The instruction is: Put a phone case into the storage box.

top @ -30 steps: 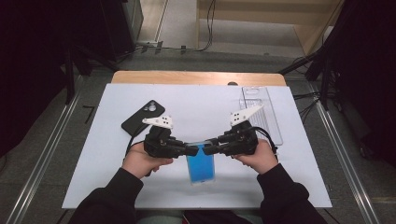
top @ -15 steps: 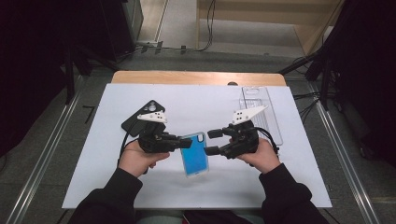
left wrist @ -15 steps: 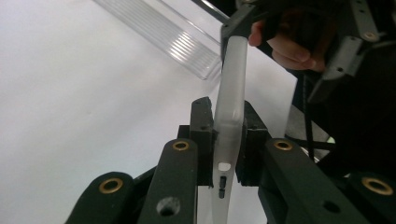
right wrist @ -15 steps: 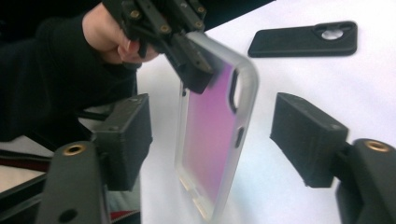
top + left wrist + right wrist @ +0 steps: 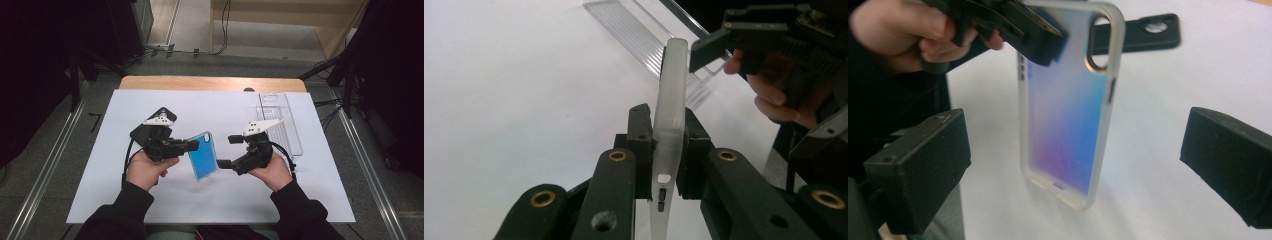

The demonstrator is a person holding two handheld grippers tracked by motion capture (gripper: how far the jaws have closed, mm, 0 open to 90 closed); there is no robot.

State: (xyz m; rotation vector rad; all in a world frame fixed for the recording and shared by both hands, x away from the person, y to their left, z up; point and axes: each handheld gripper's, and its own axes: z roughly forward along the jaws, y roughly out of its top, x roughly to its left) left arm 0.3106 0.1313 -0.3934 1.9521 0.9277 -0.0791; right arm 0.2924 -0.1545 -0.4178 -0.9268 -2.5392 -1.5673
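Phone case (image 5: 203, 155) hangs in the air above the white table (image 5: 125, 200), between the two hands, clamped near its camera-cutout end by the left tool (image 5: 192, 145). Frosted translucent rim, blue-violet back, empty shell: likely very light, flexible, a bit slick on the flat back. Jaws pinch it across its thickness at one long edge (button cutouts sit just below the pads (image 5: 640, 150)). Best grip looks like the thicker rim, not mid-panel, which would probably bow. Right tool (image 5: 224, 151) is spread wide, jaws either side of the case's free end, not touching. Black case (image 5: 162, 116) and clear tray (image 5: 278, 120) lie on the table behind.
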